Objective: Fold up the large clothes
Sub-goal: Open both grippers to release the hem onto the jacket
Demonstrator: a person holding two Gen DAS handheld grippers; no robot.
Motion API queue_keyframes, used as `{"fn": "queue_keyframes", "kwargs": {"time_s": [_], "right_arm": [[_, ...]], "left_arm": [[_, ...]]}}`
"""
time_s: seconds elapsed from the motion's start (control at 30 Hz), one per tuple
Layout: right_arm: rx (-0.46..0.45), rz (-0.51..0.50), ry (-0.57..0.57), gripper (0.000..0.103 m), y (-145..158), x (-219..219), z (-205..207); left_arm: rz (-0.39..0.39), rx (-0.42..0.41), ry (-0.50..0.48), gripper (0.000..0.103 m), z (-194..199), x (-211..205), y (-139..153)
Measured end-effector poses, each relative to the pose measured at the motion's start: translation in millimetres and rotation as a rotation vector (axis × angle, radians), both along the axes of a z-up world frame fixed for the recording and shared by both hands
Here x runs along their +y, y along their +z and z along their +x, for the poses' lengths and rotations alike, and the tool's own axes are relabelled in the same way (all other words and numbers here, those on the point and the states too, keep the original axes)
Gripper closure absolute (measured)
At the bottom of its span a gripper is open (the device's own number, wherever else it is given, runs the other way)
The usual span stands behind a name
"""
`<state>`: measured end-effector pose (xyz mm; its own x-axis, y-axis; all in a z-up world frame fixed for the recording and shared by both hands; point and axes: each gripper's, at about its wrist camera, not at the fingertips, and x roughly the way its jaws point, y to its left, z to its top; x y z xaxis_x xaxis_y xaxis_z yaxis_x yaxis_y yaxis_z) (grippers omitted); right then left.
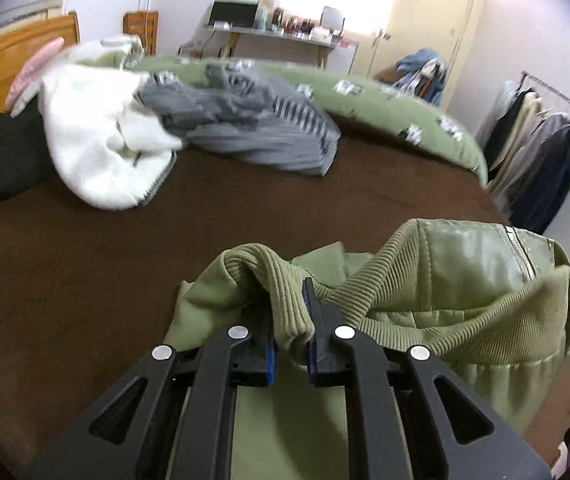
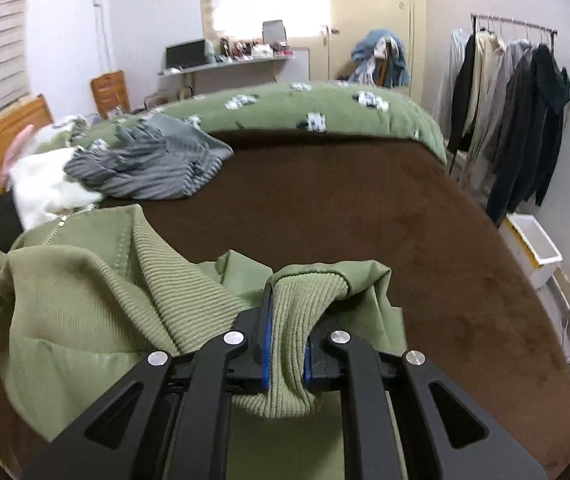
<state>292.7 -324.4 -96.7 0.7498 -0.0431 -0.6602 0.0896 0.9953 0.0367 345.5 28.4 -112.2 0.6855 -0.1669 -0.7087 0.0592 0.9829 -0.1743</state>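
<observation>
No brand or label can be read: the only writing is a few pale characters on a black strap or gripper part at the edge of each view, too small and warped to make out. The left gripper (image 1: 291,320) reaches forward and slightly downward over the bed, its two blue-padded fingers (image 1: 312,320) pressed against a ribbed cuff of the green jacket (image 1: 465,280), so it is clamped on the jacket. The right gripper (image 2: 287,336) points the same way, level over the brown blanket (image 2: 365,220), and its jaws pinch another ribbed cuff of the same jacket, the knit bunched thick between the blue pads (image 2: 267,332). The jacket hangs between the two grippers at the near edge of the bed, its shiny quilted body, ribbed collar and zipper rising to the right in the left view and to the left in the right view, with part of it draped down below the fingers. Farther back on the blanket lies a heap of other clothes: a white fleece garment (image 1: 93,136), touching a grey striped garment (image 1: 245,120), and beside the fleece a black garment (image 1: 1,160). Behind them runs a green quilt (image 1: 385,100) with pale patches. A clothes rack (image 2: 513,100) with dark and light coats stands against the right wall, and a cluttered desk (image 2: 225,62) sits by the bright window.
</observation>
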Motion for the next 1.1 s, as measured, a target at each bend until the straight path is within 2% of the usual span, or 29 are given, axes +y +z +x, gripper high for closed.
{"fn": "queue_keyframes", "kwargs": {"time_s": [0.2, 0.33, 0.43, 0.6, 0.73, 0.8, 0.83, 0.87, 0.9, 0.93, 1.0, 1.03, 1.1], "right_arm": [[0.108, -0.009, -0.033, 0.089, -69, -12, 52], [0.154, -0.026, -0.037, 0.087, -103, -14, 65], [0.157, -0.027, -0.037, 0.087, -113, -15, 66], [0.149, -0.036, -0.030, 0.086, -111, -13, 65], [0.132, -0.064, -0.010, 0.078, -102, -9, 61], [0.120, -0.071, 0.003, 0.072, -95, -8, 54], [0.118, -0.055, 0.005, 0.065, -90, -10, 50], [0.115, -0.036, 0.006, 0.050, -86, -11, 47], [0.107, -0.010, 0.009, 0.045, -81, -13, 43], [0.094, 0.009, 0.008, 0.041, -76, -15, 38], [0.078, 0.020, -0.006, 0.026, -66, -16, 30], [0.055, -0.006, -0.036, 0.006, -59, -17, 25], [0.010, -0.032, -0.047, 0.006, -47, -16, 12]], "left_arm": [[0.037, 0.079, 0.005, 0.088, 52, -5, -64], [0.045, 0.118, 0.001, 0.087, 69, -7, -90], [0.042, 0.114, 0.002, 0.087, 72, -7, -96], [0.035, 0.102, 0.000, 0.086, 71, -6, -94], [0.017, 0.116, -0.017, 0.080, 72, -6, -89], [0.000, 0.122, -0.035, 0.070, 70, -4, -84], [0.005, 0.110, -0.038, 0.065, 66, -3, -76], [0.010, 0.095, -0.040, 0.051, 63, -2, -70], [0.023, 0.073, -0.034, 0.029, 59, -1, -61], [0.041, 0.051, -0.027, 0.021, 55, 0, -53], [0.067, 0.003, -0.034, 0.017, 43, 1, -35], [0.072, -0.003, -0.036, 0.017, 39, 1, -29], [0.079, -0.006, -0.043, 0.013, 30, 0, -20]]}}
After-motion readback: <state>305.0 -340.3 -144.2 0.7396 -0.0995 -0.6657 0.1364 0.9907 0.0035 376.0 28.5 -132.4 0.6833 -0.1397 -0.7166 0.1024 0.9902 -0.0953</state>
